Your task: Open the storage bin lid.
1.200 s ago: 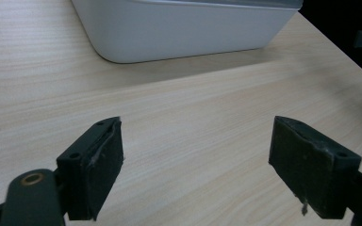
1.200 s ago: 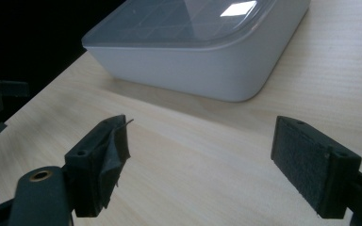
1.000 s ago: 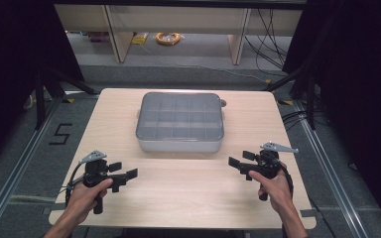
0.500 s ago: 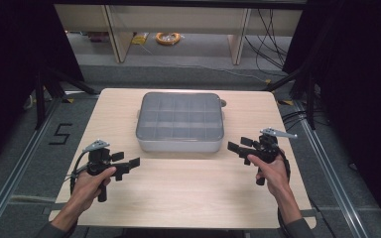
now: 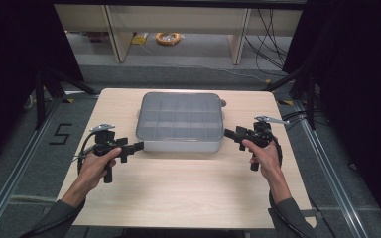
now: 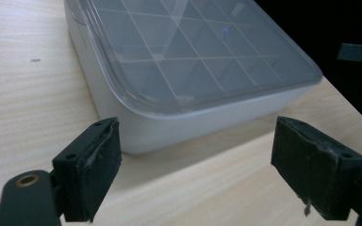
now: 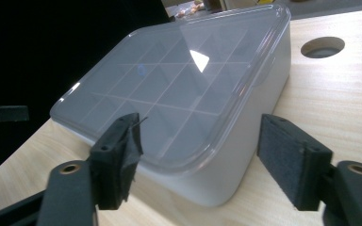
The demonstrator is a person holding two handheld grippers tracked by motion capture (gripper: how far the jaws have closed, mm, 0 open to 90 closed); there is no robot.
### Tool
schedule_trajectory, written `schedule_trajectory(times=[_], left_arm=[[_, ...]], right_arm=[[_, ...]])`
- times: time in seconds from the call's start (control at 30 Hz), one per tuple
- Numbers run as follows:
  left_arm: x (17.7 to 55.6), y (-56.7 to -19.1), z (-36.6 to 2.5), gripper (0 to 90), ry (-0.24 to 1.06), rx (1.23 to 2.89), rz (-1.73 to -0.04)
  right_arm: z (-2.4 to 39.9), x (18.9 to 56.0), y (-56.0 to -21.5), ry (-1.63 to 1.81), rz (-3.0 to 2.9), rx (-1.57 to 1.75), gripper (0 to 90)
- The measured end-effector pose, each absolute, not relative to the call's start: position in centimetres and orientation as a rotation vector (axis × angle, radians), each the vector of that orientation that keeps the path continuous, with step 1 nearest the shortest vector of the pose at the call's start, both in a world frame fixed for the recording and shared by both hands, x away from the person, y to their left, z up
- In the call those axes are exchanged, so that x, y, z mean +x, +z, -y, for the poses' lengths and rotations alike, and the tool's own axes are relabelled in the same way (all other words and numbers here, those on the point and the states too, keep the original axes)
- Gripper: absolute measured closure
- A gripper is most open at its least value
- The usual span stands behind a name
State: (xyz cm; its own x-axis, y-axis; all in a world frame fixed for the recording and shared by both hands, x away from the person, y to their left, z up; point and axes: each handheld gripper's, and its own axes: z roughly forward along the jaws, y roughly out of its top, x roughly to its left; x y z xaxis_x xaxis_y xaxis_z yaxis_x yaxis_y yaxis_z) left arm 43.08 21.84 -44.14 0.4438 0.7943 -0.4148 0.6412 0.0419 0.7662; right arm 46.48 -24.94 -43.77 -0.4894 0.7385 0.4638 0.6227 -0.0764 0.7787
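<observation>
Box [image 5: 180,122] lies between my grippers, long axis running side to side. Left gripper [image 5: 138,145] at near-left corner, right gripper [image 5: 226,133] at near-right corner, about equally near. Left jaws released; right jaws just been closing, nothing gripped.

A black "5" marks the floor [image 5: 59,134] (left of table).
</observation>
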Motion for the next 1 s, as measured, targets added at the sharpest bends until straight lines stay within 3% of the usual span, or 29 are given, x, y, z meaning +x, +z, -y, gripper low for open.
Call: schedule_trajectory(times=[0.3, 0.57, 1.0], left_arm=[[47.6, -44.3, -21.6, 16.6, 0.178, 1.630, -1.323], [51.0, -44.8, -21.2, 18.1, 0.192, 1.607, -1.373], [53.6, -45.8, -20.5, 22.5, 0.195, 1.617, -1.422]], right_arm=[[25.0, 49.6, -44.4, 1.605, -2.041, 1.484, 36.1], [23.6, 51.9, -45.4, 1.624, -2.033, 1.658, 36.1], [22.8, 54.4, -46.6, 1.615, -2.004, 1.667, 37.8]])
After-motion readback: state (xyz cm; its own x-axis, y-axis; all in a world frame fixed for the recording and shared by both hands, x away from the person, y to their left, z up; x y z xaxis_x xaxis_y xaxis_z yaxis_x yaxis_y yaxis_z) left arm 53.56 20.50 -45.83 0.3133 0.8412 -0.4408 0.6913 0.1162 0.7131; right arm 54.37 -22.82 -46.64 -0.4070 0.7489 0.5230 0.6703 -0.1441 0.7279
